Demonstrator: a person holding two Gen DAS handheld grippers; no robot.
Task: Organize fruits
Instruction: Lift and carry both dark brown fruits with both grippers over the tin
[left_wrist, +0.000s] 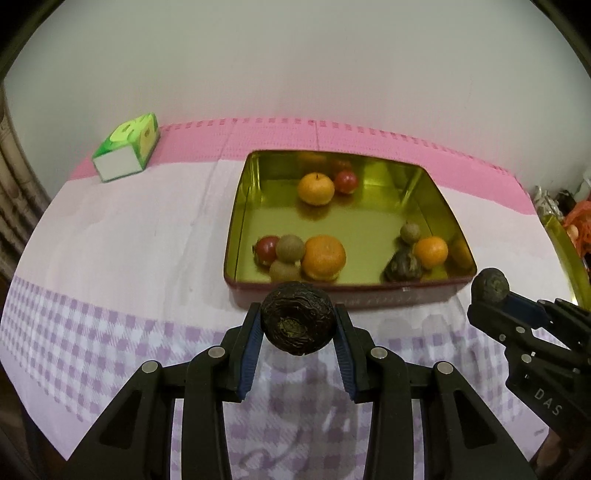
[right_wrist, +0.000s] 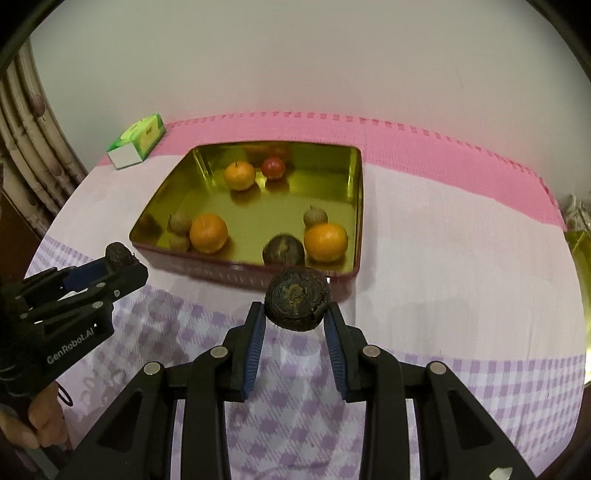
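Observation:
My left gripper (left_wrist: 298, 311) is shut on a dark wrinkled round fruit (left_wrist: 297, 325), held above the checked cloth just in front of the gold tin (left_wrist: 362, 225). My right gripper (right_wrist: 295, 307) is shut on a second dark wrinkled fruit (right_wrist: 297, 301) before the tin's (right_wrist: 258, 210) near wall. Each gripper shows in the other's view, the right gripper (left_wrist: 489, 297) and the left gripper (right_wrist: 122, 264), both with their fruit. Inside the tin lie oranges (left_wrist: 324, 257), red fruits (left_wrist: 346, 181), brown fruits (left_wrist: 290, 248) and one dark fruit (right_wrist: 283, 251).
A green tissue box (left_wrist: 127, 147) stands at the back left on the pink mat (left_wrist: 280, 136). A second gold tin's edge (left_wrist: 569, 254) shows at the far right. A hand (right_wrist: 40, 428) holds the left gripper's handle. A white wall is behind, a curtain at left.

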